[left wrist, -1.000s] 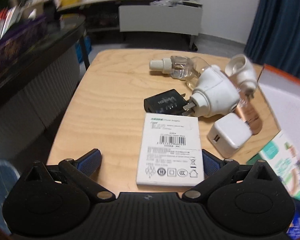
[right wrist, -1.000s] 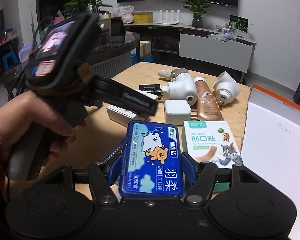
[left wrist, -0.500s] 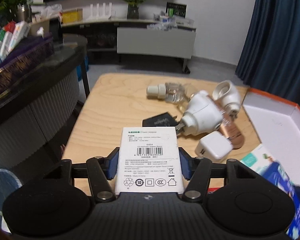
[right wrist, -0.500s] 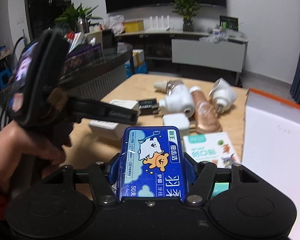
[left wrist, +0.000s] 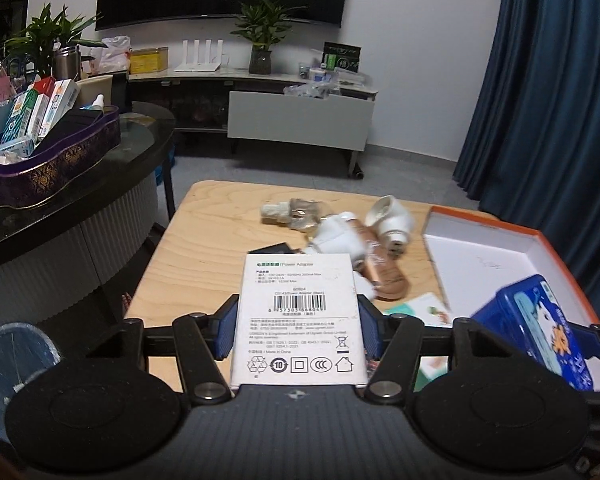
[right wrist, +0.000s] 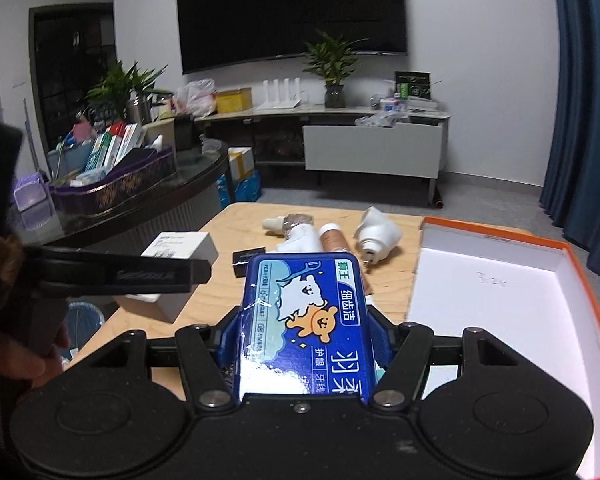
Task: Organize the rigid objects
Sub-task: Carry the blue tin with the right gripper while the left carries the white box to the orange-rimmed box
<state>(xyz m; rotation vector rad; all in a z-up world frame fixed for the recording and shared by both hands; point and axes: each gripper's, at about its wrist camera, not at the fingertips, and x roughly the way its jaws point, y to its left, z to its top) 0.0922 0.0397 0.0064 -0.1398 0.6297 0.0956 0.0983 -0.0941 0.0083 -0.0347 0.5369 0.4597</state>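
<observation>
Since a second ago, the white power adapter box [left wrist: 300, 316] is lifted off the wooden table [left wrist: 212, 236] and held above it, clamped between the blue pads of the left gripper [left wrist: 298, 330], whereas earlier it lay flat on the wood between wide-open fingers. The right gripper [right wrist: 302, 338] is closed on the blue floss box [right wrist: 306, 320], which is raised above the table's near edge, just beside the orange-rimmed white box [right wrist: 500, 292]; from the left wrist view this blue box is seen hanging over that open box's near corner. On the table beyond are seen a clear vial with a white cap [left wrist: 290, 212], a white plug-in device [left wrist: 338, 238], a copper-coloured tube [left wrist: 380, 274], a second white plug-in device [left wrist: 390, 220] and a black adapter [left wrist: 270, 249], lying close together, some touching. A green-and-white plaster box [left wrist: 424, 312] is partly seen near the open box's left wall.
</observation>
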